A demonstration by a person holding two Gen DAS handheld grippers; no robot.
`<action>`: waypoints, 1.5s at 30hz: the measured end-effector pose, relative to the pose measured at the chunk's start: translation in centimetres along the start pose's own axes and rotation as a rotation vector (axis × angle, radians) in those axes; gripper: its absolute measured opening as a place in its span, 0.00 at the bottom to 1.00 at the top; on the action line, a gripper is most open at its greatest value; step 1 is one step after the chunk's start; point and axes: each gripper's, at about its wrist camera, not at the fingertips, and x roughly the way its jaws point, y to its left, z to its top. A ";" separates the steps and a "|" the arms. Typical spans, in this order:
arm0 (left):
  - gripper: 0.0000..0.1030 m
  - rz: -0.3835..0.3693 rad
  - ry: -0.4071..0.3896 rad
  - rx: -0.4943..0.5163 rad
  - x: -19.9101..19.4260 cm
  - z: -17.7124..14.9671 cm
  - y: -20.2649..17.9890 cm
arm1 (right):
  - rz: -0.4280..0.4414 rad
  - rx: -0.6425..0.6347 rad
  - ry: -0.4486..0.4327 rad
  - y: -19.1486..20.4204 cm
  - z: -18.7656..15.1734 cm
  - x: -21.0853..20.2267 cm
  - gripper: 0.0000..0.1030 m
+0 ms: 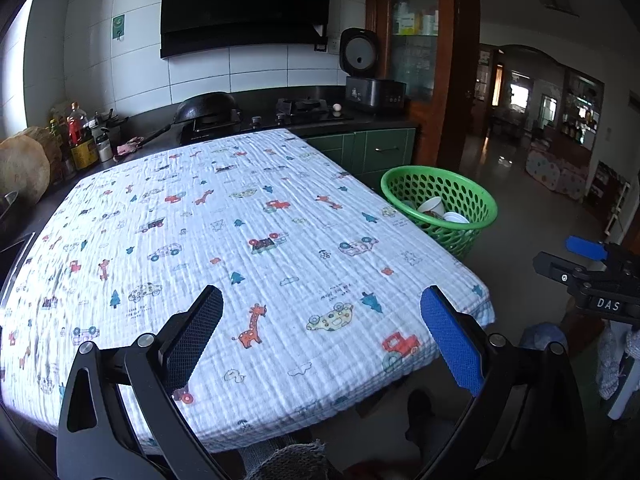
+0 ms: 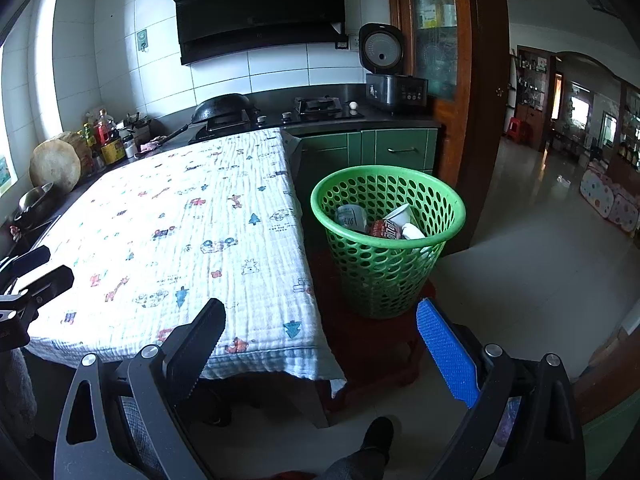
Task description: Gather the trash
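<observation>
Green basket (image 2: 388,240) on red stool (image 2: 372,344) (right view only), both jaws apart

basket (image 2: 388,240) right of table (image 2: 192,216) | cups (image 2: 352,218) inside | stove (image 2: 318,106) behind

Green basket (image 2: 384,280) of cups (image 2: 352,218) on red stool (image 2: 372,344) beside cloth-covered table (image 2: 180,220).

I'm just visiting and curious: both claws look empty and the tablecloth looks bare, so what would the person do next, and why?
Probably just pull both grippers back and stop. The left gripper and right gripper are open and hold nothing, no trash shows on the tablecloth, and the cups and wrappers already lie in the green basket. Anything outside these views can't be judged.
</observation>
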 end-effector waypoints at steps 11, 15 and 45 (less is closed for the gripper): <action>0.95 0.011 0.005 0.007 -0.1 -0.1 -0.2 | -0.011 -0.007 -0.001 0.1 -0.2 -0.1 0.91; 0.95 0.011 0.010 0.008 -0.1 -0.4 -0.2 | -0.011 -0.008 0.002 0.3 -0.1 -0.1 0.91; 0.95 0.017 0.025 0.003 0.5 -0.4 -0.9 | -0.015 -0.022 0.006 0.7 -0.8 -0.3 0.91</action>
